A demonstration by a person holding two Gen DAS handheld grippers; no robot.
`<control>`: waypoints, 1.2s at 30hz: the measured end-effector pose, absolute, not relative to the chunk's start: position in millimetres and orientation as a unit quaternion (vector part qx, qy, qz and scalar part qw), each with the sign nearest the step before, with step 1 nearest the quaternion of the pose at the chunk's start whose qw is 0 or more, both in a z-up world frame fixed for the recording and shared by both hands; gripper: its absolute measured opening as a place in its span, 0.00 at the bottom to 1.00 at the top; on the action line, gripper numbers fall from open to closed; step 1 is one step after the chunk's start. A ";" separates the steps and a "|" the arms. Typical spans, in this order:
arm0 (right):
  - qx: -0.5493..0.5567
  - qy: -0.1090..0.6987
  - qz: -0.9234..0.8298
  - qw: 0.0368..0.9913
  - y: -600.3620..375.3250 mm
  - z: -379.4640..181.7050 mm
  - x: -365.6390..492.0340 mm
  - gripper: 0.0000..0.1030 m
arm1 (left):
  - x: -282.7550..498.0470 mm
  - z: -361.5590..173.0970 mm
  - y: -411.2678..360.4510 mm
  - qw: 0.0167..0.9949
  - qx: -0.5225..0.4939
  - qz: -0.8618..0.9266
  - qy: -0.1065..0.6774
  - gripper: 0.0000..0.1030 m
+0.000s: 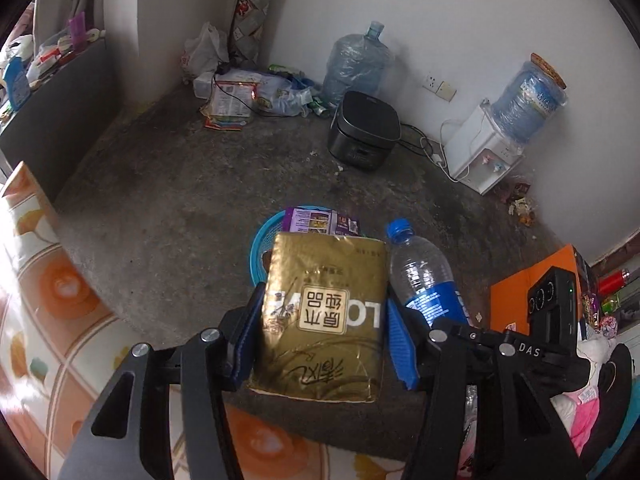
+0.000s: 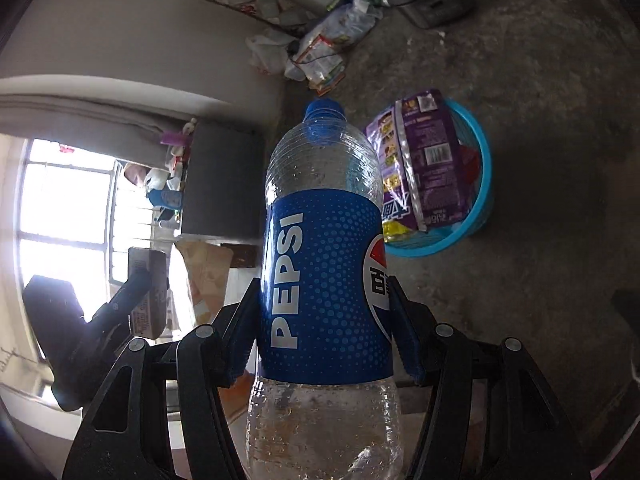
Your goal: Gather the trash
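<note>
Bare concrete floor [image 1: 168,208], blue basket [image 1: 260,240] at 12 o'clock, left gripper [image 1: 324,328] clamped on gold packet [image 1: 324,312], right gripper [image 2: 324,320] clamped on Pepsi bottle [image 2: 320,264], white wall [image 1: 460,20] behind.

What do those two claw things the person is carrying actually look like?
Both are black metal claws. The left gripper has two angular arms with cut-out slots, silver round bolts and ribbed blue pads on the fingertips. The right gripper is built the same; its body is a black box marked DAS. No sleeves show.
</note>
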State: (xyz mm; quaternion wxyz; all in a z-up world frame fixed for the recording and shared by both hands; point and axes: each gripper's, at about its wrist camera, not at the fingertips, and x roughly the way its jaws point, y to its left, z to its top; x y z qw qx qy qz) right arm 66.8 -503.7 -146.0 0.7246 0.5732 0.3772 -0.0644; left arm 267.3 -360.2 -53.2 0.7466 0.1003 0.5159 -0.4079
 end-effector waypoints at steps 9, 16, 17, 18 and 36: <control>0.722 0.372 -0.133 0.568 -581.0 -290.3 125.8 0.74 | 318.6 -140.0 -456.7 0.721 0.078 -0.360 0.587 0.67; 0.696 0.326 -0.151 0.622 -561.9 -259.9 84.1 0.74 | 312.2 -109.4 -427.4 0.730 0.071 -0.383 0.562 0.67; 0.690 0.320 -0.153 0.630 -557.3 -252.9 78.6 0.74 | 310.8 -100.7 -420.4 0.733 0.064 -0.386 0.556 0.67; 0.682 0.314 -0.155 0.642 -552.4 -244.2 73.3 0.74 | 307.4 -92.8 -413.4 0.737 0.061 -0.389 0.550 0.67; 0.338 0.278 -0.045 0.898 -404.0 -45.3 94.3 0.80 | 187.3 55.0 -167.2 0.882 -0.009 -0.241 0.405 0.95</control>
